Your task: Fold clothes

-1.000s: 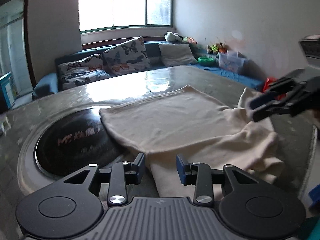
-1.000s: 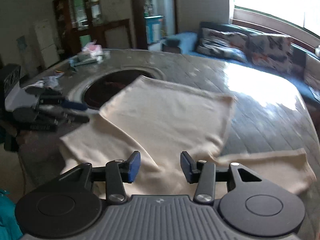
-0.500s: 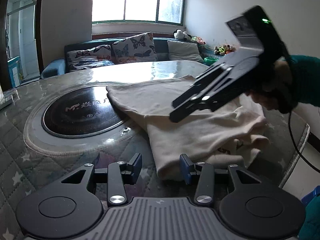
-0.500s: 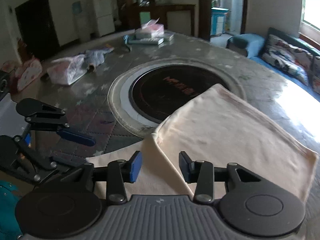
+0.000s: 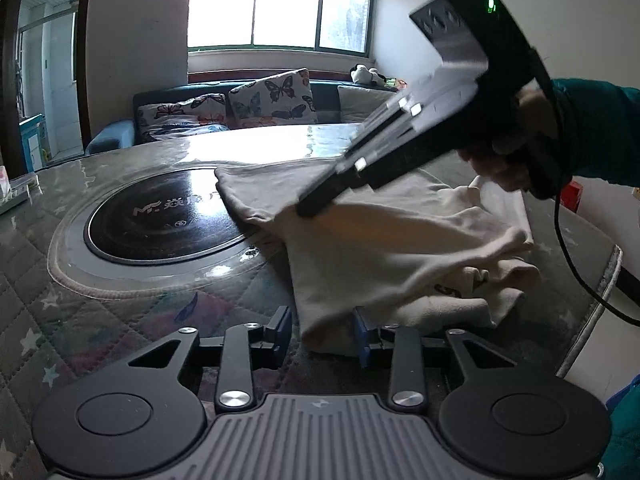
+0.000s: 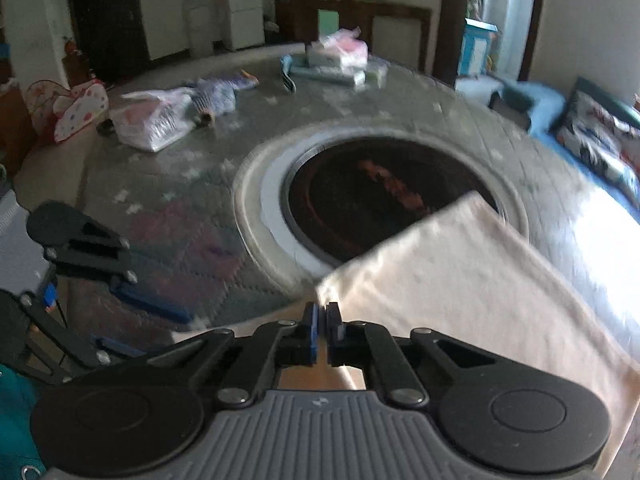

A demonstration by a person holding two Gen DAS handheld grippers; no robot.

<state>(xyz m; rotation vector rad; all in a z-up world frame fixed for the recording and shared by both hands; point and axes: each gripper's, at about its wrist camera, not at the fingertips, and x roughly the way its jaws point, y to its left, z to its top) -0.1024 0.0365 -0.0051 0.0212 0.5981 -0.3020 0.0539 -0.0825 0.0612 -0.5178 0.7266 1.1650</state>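
Half a second ago our right gripper [image 6: 321, 330] had its fingers spread over the cream garment [image 5: 384, 248]; now they have closed to a thin slit on the garment's near corner, which is lifted off the table. In the left wrist view the same gripper [image 5: 304, 210] has swung lower across the cloth, its tip down at the folded edge, while the garment itself has kept its place.

Our left gripper [image 5: 322, 330] hovers low over the quilted table cover [image 5: 100, 308] with its fingers wide apart. The garment's nearest folded corner sits between the blue pads [image 5: 362, 336], close to the right-hand one; we cannot tell whether it touches.

The garment lies on the right part of the round table, its long axis running from our left gripper away toward the window [image 5: 276, 4]. Its right side is bunched into loose folds, and its far left corner overlaps the rim of the black round cooktop [image 5: 160, 216] set in the table's middle.

Beyond the table stands a sofa with butterfly cushions [image 5: 272, 98].
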